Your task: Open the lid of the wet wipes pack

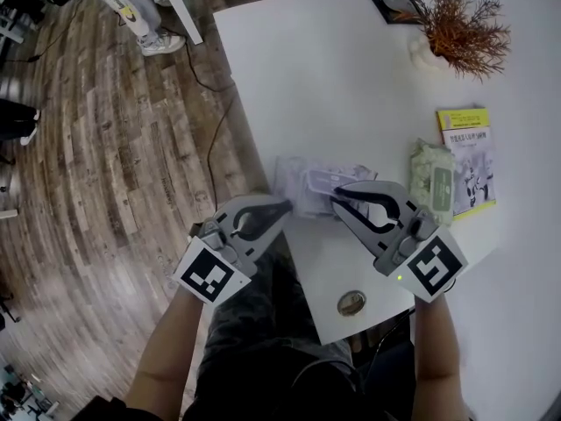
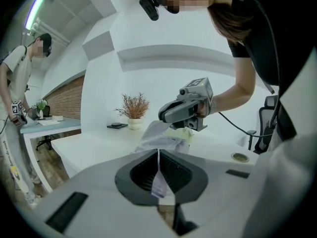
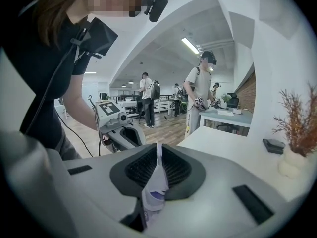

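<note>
A white and lilac wet wipes pack (image 1: pixel 314 185) is held up over the near left corner of the white table (image 1: pixel 351 86). My left gripper (image 1: pixel 285 207) is shut on the pack's left edge; in the left gripper view a thin flap of wrapper (image 2: pixel 159 178) is pinched between the pads. My right gripper (image 1: pixel 338 202) is shut on the pack's right side, and the right gripper view shows crumpled wrapper (image 3: pixel 154 185) clamped in its jaws. The two grippers face each other, tips close together. The pack's lid is hidden.
A green wipes pack (image 1: pixel 433 181) and a yellow booklet (image 1: pixel 469 154) lie to the right. A dried plant in a white vase (image 1: pixel 456 26) and a black object (image 1: pixel 394 5) stand at the back. A round metal grommet (image 1: pixel 351 303) sits near the front edge. People stand beyond the table.
</note>
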Motion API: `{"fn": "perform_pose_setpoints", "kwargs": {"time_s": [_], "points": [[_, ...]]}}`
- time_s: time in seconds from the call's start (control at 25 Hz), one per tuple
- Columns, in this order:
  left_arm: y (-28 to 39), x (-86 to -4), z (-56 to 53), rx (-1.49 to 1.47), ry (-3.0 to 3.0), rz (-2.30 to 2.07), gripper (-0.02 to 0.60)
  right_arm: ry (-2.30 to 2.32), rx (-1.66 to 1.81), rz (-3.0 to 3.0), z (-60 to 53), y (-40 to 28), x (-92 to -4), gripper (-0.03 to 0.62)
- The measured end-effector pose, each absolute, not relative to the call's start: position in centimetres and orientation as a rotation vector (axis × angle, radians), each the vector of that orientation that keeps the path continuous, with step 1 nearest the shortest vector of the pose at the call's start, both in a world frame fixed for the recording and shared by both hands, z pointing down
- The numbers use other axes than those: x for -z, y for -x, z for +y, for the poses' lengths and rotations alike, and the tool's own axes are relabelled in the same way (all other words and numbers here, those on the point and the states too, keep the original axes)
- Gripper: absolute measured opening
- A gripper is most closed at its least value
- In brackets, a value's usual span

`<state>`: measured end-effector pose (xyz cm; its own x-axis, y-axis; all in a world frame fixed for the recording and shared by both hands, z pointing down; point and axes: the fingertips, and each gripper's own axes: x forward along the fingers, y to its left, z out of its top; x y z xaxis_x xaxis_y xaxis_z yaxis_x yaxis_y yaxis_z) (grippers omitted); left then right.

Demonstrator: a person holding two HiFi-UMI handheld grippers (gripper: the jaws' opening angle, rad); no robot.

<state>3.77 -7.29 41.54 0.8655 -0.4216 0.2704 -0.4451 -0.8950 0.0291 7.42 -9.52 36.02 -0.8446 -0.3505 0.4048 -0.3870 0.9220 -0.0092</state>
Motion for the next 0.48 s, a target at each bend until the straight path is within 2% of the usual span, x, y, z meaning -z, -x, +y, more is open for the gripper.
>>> {"fn": "perform_pose_setpoints", "kwargs": {"time_s": [0.48], "points": [[-2.5,-41.6,-8.4,-0.365,-2.898,-0.789,0.023,-0.611,-0.103,-2.694,-12.0,-7.9,-35.0,0.038]]}}
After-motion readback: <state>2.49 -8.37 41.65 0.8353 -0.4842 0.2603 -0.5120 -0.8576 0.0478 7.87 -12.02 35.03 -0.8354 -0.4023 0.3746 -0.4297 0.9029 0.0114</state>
